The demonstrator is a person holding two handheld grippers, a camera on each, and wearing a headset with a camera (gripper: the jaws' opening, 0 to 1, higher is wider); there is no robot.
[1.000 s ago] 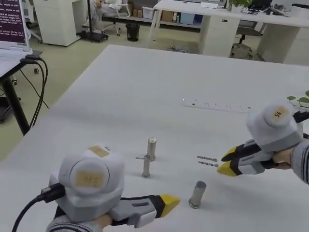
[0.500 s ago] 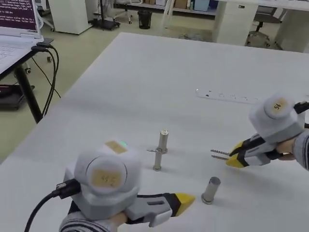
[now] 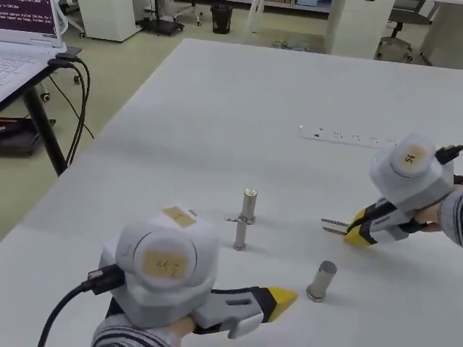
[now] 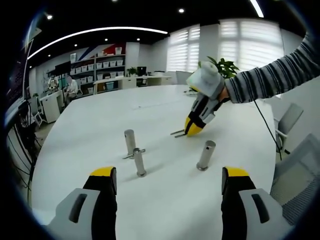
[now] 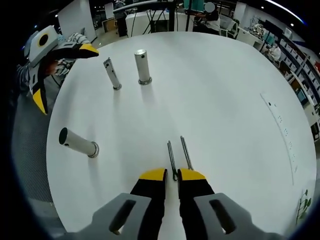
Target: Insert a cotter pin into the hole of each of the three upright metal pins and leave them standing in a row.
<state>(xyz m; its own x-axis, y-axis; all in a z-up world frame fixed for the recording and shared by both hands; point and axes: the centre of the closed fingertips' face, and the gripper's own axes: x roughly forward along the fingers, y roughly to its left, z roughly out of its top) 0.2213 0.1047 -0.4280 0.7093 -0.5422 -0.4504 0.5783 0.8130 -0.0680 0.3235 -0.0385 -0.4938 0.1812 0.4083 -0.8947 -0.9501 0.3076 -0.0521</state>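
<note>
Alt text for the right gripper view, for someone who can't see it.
Yellow-tipped right tongs pinch the near end of a cotter pin lying on a white table, a second cotter pin beside it. Three metal pins stand beyond, left tongs past them.

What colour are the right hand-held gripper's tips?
Yellow on the right hand-held gripper; clearest in right gripper view.

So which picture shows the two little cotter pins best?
Right gripper view: both cotter pins lie big and separate before its jaws. The head and left gripper views show them tiny beside the right gripper.
</note>
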